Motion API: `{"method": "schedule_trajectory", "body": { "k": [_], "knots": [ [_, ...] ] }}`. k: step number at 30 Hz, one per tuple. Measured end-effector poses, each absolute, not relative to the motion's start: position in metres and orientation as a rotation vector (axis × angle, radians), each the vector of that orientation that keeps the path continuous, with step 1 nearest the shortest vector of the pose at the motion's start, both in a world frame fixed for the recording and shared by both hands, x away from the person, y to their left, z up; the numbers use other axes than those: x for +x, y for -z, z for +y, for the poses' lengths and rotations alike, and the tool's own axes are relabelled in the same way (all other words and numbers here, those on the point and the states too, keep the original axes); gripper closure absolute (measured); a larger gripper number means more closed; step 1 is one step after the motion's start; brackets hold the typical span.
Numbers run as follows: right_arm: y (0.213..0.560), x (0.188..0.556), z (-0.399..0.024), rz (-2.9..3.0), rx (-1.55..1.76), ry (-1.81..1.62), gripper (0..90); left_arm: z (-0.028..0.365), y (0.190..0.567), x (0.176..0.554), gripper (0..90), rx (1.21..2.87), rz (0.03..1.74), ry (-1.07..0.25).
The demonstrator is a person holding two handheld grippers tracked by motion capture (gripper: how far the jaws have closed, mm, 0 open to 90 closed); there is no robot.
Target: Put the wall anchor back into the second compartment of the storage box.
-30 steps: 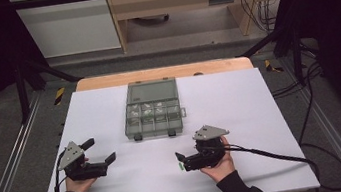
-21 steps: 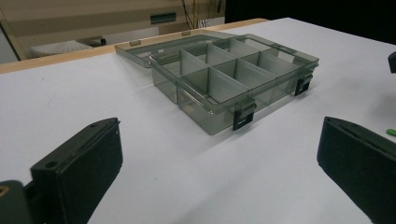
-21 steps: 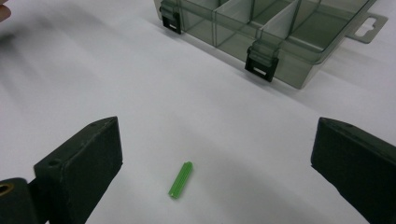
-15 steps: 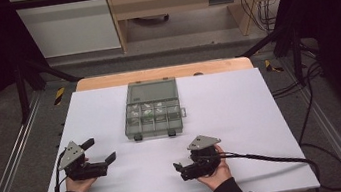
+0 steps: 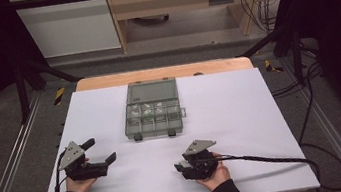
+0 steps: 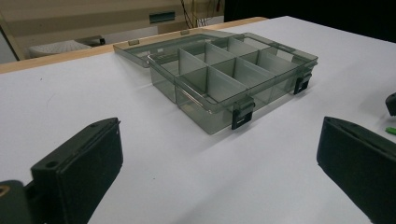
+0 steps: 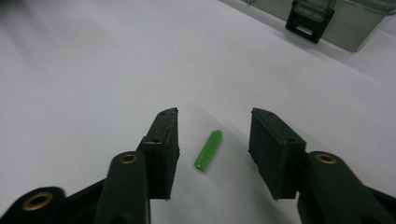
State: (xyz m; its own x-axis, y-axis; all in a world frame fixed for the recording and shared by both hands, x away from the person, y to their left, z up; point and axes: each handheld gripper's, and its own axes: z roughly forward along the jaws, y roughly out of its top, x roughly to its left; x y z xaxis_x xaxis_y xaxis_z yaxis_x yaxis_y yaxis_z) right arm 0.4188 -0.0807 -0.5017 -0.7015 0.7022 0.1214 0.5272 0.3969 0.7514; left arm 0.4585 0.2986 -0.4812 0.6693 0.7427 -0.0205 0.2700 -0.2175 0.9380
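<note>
**Green wall plug lying between my right gripper's jaws**

My right gripper [image 7: 212, 154] straddles the green wall plug [image 7: 208, 150], which lies flat on the white table [image 5: 242, 116], its long axis running near to far between the pads. The jaws have just been closing; neither pad touches the plug yet. The open compartment box [image 5: 153, 114] stands farther off. My left gripper [image 5: 100, 151] rests spread wide, well apart at the left.
</note>
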Motion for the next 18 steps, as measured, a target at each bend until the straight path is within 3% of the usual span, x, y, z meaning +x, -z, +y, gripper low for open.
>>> {"method": "schedule_trajectory", "body": {
  "k": [9,18],
  "knots": [
    [0.5057,0.4207,-0.0792,2.492,1.081,-1.163,74.9,0.2988,0.4811,0.4585,0.2,1.786,0.813,-0.536],
    [0.5056,0.4232,-0.0797,2.493,1.097,-1.14,83.8,0.2991,0.4808,0.4582,0.3,1.785,0.812,-0.536]
  ]
}}
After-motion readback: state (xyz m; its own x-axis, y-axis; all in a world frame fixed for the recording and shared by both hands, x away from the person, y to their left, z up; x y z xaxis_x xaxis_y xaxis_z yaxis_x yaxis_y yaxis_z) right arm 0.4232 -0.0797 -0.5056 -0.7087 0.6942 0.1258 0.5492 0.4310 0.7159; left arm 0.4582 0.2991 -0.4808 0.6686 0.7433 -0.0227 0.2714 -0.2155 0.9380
